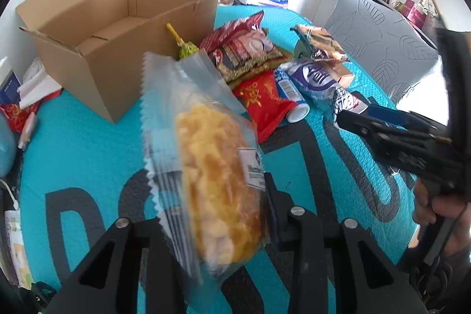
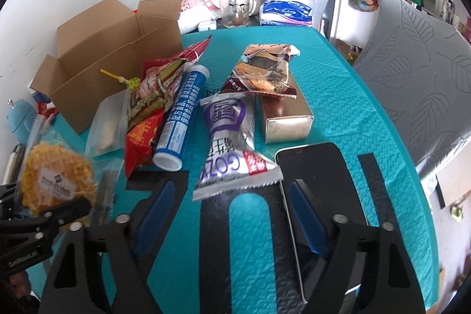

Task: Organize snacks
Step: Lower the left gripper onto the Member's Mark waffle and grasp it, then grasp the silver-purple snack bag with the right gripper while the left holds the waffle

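Teal mat (image 2: pixel 338 84), one cardboard box (image 1: pixel 123 43), one blue tube (image 2: pixel 181 116)

snack pile (image 2: pixel 182 96) crowding box (image 2: pixel 117 49)

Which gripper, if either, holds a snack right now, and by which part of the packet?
The left gripper holds the clear packet of yellow puffed snack, clamped at its lower end. The right gripper holds nothing; its jaws stand open near the silver-purple packet.
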The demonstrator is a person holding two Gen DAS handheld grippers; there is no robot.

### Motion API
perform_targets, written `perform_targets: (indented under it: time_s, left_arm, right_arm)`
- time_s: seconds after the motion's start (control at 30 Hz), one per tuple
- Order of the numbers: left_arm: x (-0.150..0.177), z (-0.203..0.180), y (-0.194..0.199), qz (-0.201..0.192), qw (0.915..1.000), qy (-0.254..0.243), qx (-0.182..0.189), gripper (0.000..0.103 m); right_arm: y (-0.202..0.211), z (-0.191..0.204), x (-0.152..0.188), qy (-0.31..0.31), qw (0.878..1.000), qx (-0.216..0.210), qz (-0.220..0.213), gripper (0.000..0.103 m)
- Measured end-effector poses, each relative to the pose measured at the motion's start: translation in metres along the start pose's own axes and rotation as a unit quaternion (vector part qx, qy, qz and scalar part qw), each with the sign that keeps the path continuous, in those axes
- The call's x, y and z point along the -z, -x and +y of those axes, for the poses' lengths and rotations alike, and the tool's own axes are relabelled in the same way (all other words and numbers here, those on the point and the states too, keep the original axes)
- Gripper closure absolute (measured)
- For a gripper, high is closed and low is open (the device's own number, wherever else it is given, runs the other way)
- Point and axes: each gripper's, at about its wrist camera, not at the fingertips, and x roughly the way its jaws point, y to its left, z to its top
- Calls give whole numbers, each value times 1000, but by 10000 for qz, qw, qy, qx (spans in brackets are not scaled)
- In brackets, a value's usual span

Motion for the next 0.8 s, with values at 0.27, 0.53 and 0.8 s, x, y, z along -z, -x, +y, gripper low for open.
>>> perform_targets:
  time_s: [0.27, 0.53, 0.8]
  left_arm:
    - [-5, -2, 8, -62, 10000, -34, -18, 76]
    - [-10, -1, 11, -134, 9997, -45, -174, 76]
    - [-9, 1, 8, -110, 9997, -33, -208, 76]
  right_arm:
    - [-19, -1, -21, 200, 9997, -137, 47, 58]
    - [-34, -1, -38, 68, 9987, -440, 251, 40]
    - [-51, 6, -46, 187, 9988, -263, 356, 52]
